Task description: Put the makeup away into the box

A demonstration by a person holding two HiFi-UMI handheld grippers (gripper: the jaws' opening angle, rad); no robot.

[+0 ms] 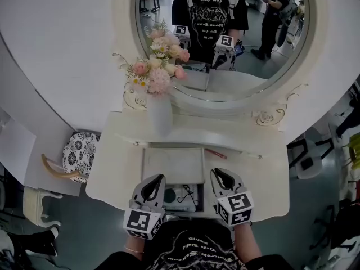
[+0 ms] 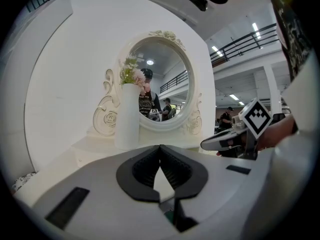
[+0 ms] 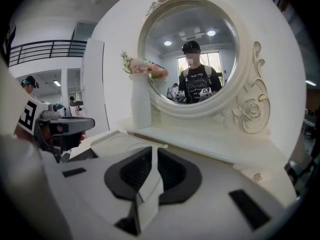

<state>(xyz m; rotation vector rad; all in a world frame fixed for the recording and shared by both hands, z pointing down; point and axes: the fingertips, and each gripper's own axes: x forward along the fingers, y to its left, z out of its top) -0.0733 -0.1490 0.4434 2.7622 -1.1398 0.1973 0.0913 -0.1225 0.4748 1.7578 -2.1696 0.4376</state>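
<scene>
1. Step in hand, as I judge it: fetching the next piece of makeup. The open box (image 1: 199,187) lies between the two sets of jaws, its white lid (image 1: 173,165) open just beyond their tips
2. The left gripper (image 2: 160,146) has its jaws together, with nothing in them
3. The right gripper (image 3: 154,149) has its jaws almost together, with a thin pale strip between them. Whether that is the lid's corner pinched, I cannot tell
4. A pink pencil (image 1: 215,153) lies on the tabletop (image 1: 259,173) just beyond the right jaws, outside the box
5. The next move likely calls for spreading the right jaws, then pinching the slim pencil low
6. The vase (image 1: 159,114) stands well beyond the left jaws, out of the way; the lid's edge is near the pencil
</scene>
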